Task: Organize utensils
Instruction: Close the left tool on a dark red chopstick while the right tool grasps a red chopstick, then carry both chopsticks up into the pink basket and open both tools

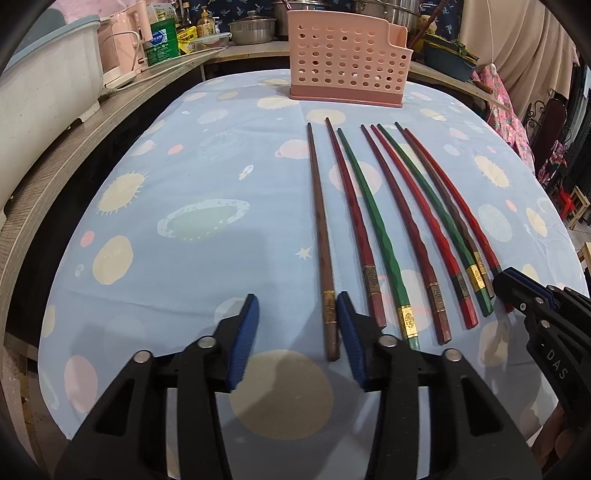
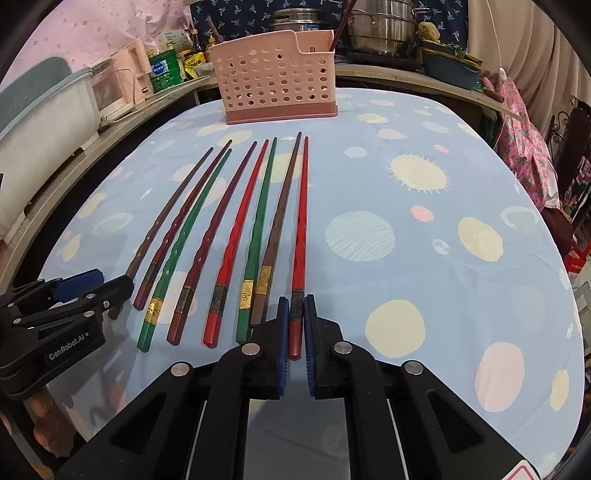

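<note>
Several long chopsticks in brown, dark red, green and red lie side by side on the blue planet-print tablecloth point(image 1: 192, 177), thick ends toward me. A pink perforated utensil basket point(image 1: 347, 62) point(image 2: 277, 81) stands upright beyond their tips. My left gripper point(image 1: 297, 306) is open around the thick end of the leftmost brown chopstick point(image 1: 319, 221), which lies close to the right pad while the left pad stands well clear. My right gripper point(image 2: 296, 304) is shut on the thick end of the rightmost red chopstick point(image 2: 301, 221). Each gripper shows at the other view's edge: the right gripper point(image 1: 511, 286), the left gripper point(image 2: 107, 282).
A wooden counter point(image 1: 74, 155) curves along the left and back of the table. It carries a white tub point(image 1: 44, 92), pink appliances, bottles and steel pots point(image 2: 380, 29). Pink patterned fabric point(image 2: 524, 129) hangs past the table's right edge.
</note>
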Action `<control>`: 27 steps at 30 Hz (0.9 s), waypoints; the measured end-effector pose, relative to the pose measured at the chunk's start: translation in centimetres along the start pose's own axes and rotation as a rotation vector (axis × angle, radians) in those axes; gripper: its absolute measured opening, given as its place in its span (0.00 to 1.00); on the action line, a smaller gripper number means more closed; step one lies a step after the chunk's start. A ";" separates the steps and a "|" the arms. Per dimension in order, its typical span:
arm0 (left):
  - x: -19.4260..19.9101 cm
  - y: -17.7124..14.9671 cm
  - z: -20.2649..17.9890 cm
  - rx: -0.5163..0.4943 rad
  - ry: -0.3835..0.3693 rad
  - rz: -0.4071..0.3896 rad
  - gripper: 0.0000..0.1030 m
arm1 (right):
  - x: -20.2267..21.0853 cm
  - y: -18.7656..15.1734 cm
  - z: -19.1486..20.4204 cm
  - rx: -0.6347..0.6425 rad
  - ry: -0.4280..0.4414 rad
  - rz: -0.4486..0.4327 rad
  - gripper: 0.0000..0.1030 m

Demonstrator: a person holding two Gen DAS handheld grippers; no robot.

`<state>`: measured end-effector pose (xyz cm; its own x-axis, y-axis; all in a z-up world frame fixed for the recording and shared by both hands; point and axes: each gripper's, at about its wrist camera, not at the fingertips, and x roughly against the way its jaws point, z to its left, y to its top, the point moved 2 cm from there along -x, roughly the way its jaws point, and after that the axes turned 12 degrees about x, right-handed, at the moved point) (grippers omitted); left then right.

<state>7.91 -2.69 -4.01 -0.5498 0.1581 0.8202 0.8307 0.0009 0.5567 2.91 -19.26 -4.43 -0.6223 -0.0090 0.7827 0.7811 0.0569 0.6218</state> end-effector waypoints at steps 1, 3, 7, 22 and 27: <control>0.0 0.0 -0.1 -0.002 -0.004 0.001 0.31 | 0.0 0.0 0.0 0.000 0.002 0.001 0.07; 0.1 0.0 -0.1 0.001 -0.019 0.006 0.24 | 0.0 0.0 0.0 -0.005 0.006 0.003 0.07; 0.0 0.3 0.2 0.023 -0.056 0.026 0.10 | 0.1 -0.1 -0.3 -0.022 0.023 0.007 0.07; 0.8 1.2 1.0 0.086 -0.119 0.064 0.07 | 2.1 0.6 -1.5 -0.063 0.026 -0.030 0.07; 2.1 2.2 1.3 0.111 -0.143 0.046 0.07 | 3.3 1.7 -2.3 -0.076 0.022 -0.062 0.07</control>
<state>8.69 -1.07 -1.19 -0.5000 0.2990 0.8128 0.8634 0.0985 0.4949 2.25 -21.49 -0.71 -0.6688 -0.0317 0.7427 0.7434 -0.0203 0.6686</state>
